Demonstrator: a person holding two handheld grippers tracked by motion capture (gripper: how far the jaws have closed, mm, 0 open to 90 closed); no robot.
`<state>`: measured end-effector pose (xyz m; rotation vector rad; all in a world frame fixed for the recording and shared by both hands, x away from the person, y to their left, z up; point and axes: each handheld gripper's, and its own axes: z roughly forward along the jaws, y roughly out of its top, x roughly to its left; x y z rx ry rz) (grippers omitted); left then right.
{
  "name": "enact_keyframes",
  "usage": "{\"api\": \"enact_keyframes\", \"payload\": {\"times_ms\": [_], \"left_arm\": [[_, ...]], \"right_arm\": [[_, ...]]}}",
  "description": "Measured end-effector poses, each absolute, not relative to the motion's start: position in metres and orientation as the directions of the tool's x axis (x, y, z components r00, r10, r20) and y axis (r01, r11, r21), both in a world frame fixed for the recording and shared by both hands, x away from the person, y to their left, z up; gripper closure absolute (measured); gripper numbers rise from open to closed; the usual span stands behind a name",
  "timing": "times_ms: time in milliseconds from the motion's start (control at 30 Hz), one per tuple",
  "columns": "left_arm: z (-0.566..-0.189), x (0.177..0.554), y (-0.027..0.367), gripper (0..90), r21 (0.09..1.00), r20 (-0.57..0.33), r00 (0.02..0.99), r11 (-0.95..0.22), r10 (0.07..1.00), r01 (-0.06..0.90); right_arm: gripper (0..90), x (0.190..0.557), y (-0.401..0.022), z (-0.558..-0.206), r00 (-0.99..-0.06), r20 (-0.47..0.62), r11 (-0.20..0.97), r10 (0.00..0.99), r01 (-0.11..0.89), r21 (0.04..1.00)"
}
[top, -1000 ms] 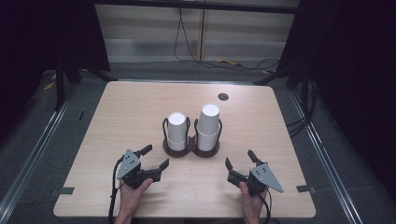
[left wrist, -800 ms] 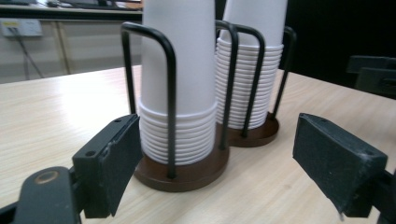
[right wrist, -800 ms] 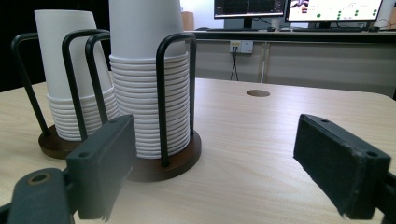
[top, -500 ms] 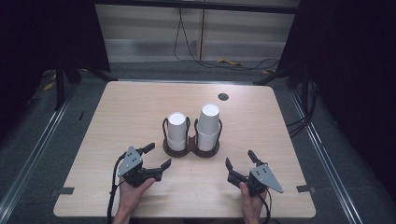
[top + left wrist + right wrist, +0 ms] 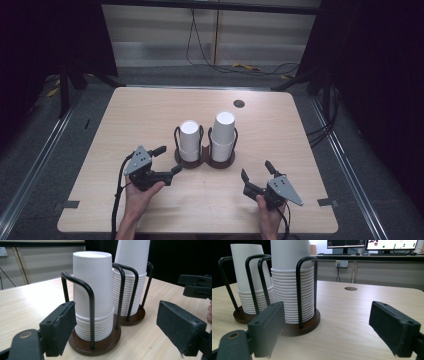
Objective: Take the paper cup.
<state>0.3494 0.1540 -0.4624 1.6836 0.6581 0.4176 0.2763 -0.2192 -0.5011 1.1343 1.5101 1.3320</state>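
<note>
A brown double cup holder with black wire loops stands at the middle of the table. Its left post holds a shorter stack of upside-down white cups, its right post a taller stack. My left gripper is open just left of the holder's base, aimed at it. In the left gripper view the open left gripper frames the shorter stack, without touching it. My right gripper is open in front of and right of the holder. The right gripper looks at the taller stack.
The wooden table has a round cable hole at the back right. Cables lie on the floor behind it. Monitors stand on a desk beyond the table. The right gripper's jaw tips show at the right edge of the left gripper view.
</note>
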Motion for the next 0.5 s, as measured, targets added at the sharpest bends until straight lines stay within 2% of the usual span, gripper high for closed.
{"api": "enact_keyframes", "payload": {"times_ms": [500], "left_arm": [[-0.430, 0.366, 0.157, 17.4, 0.973, -0.049, 0.800, -0.154, 0.598, 0.174]], "right_arm": [[13.3, 0.277, -0.219, -0.501, -0.278, -0.003, 0.037, 0.961, 0.115, 0.993]]}}
